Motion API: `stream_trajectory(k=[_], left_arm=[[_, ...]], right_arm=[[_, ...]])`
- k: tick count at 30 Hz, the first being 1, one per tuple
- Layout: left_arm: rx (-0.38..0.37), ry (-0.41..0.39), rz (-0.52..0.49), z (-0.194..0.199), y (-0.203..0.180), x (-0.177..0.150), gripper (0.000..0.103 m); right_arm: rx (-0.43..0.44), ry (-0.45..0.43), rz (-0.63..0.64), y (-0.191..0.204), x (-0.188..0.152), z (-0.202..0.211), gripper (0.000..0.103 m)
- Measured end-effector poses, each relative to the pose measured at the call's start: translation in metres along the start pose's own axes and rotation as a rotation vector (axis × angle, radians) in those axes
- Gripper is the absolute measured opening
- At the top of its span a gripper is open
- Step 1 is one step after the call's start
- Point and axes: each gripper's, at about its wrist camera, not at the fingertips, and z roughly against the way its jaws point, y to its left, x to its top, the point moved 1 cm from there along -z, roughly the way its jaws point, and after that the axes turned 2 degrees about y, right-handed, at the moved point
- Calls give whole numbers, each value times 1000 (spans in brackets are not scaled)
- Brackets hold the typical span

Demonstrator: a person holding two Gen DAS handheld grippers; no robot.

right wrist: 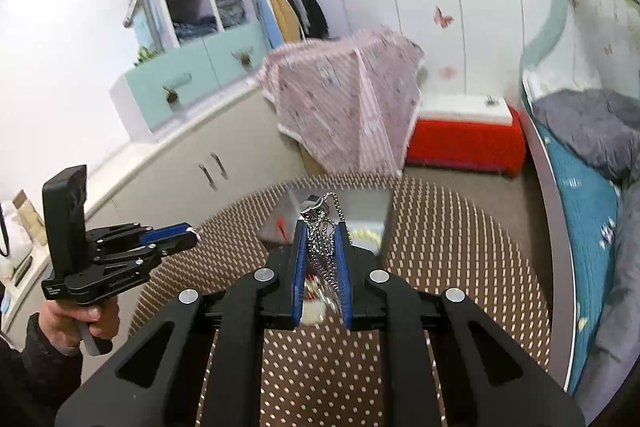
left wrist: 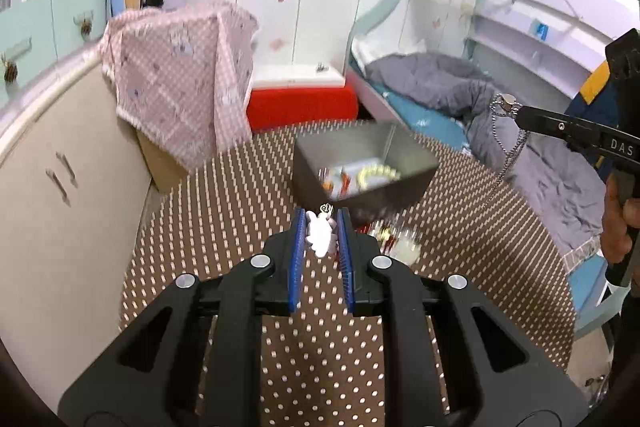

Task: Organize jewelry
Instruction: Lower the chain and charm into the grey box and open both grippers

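Observation:
My left gripper [left wrist: 321,223] is shut on a small white charm [left wrist: 320,233] with a tiny metal loop on top, held above the dotted table. The same gripper [right wrist: 192,231] shows at the left of the right wrist view, in a person's hand. My right gripper [right wrist: 320,227] is shut on a silver chain necklace [right wrist: 322,239] with a round pendant [right wrist: 310,203] above the fingertips. In the left wrist view that necklace [left wrist: 505,131] dangles from the right gripper [left wrist: 520,115] at the right. Beyond both stands a grey open box [left wrist: 362,163] with jewelry inside.
More blurred jewelry pieces [left wrist: 402,243] lie on the brown white-dotted tablecloth [left wrist: 240,211] in front of the box. A pink cloth-covered object [left wrist: 180,75] stands behind the table at left, cream cabinets [left wrist: 60,187] at far left, a bed [left wrist: 480,107] at right.

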Motion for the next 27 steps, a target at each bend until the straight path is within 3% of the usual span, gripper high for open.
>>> stream_trajectory(k=[8,12,17,23,25,26,27], left_arm=[[8,-79,-23,10,-3,45,16],[-17,-77,-17,0,-8,65,16],[-37,-56,-18,-22,-17,84,16],[-34,-11,-8,-50,-19,95,19],[-10,16,-3,-59,-18,97,68],[36,-11,7,-57,-16,97,98],[57,-65,14,-51,-14,97,97]], right_arm=[[23,-90,69,16,52,16,12],[30,-102,66,14,69,8,12],[32,-79,33,5,80,-11,12],[24,12,-11,-9,75,-51,14],[0,43,-34,-16,70,-65,17],[-26,52,-60,-23,66,-71,31],[-38,52,-84,-26,65,-72,43]])
